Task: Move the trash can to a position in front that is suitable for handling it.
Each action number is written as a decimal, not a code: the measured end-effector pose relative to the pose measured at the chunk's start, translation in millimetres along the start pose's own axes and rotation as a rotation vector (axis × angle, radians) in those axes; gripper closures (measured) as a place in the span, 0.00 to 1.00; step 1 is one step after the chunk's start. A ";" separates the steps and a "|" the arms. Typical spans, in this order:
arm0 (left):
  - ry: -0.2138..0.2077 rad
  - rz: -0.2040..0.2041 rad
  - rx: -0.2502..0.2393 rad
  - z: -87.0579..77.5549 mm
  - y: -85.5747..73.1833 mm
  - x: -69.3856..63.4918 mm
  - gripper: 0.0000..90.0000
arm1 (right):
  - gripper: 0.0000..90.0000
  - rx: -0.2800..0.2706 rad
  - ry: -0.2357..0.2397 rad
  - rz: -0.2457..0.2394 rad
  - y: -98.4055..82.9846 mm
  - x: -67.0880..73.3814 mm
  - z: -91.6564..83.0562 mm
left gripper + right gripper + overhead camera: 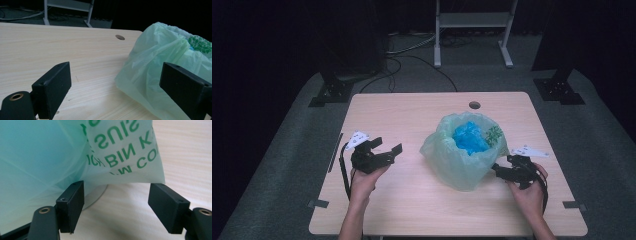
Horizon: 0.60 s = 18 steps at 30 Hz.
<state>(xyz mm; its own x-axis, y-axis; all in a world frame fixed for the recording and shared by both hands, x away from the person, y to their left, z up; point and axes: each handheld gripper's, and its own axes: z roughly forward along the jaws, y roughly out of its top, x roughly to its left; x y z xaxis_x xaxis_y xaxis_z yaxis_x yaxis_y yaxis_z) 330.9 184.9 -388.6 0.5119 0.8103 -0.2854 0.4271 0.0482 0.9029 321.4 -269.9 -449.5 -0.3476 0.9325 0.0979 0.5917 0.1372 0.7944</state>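
1. A pale green plastic bin liner [457, 160] stands right of centre on the light wooden tabletop [412, 115], its mouth open upward.
2. Inside the liner lies a crumpled blue plastic bag [469, 137], seen from the high view through the open mouth.
3. Green printed lettering [120, 142] runs across the liner's right side; a leaf-like green print [200, 43] shows near its rim.
4. The left claw [387, 147] is held above the tabletop to the left of the liner, apart from it, jaws spread wide and holding nothing.
5. In the left gripper view, the liner sits ahead and to the right, partly behind the right-hand jaw.
6. The right claw [502, 167] is at the liner's lower right edge, jaws spread; the liner's hanging edge [130, 180] lies just above and between them, not pinched.
7. A round cable hole [474, 105] sits in the tabletop beyond the liner.
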 end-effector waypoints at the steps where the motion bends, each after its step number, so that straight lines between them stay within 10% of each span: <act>1: -0.001 -0.002 -0.001 -0.3 0.2 -0.1 0.10 | 0.32 0.001 0.001 -0.009 2.1 1.4 1.8; 18: -0.011 -0.014 -0.007 -2.4 1.5 1.5 0.10 | 0.32 -0.003 0.068 -0.113 36.1 37.1 38.0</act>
<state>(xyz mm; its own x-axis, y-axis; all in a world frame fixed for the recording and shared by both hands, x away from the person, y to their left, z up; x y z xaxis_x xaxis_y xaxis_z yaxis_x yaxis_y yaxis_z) 330.6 187.6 -386.9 0.5140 0.8032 -0.3012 0.4289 0.0635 0.9011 357.4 -217.7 -440.0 -0.4607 0.8862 0.0480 0.5437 0.2391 0.8045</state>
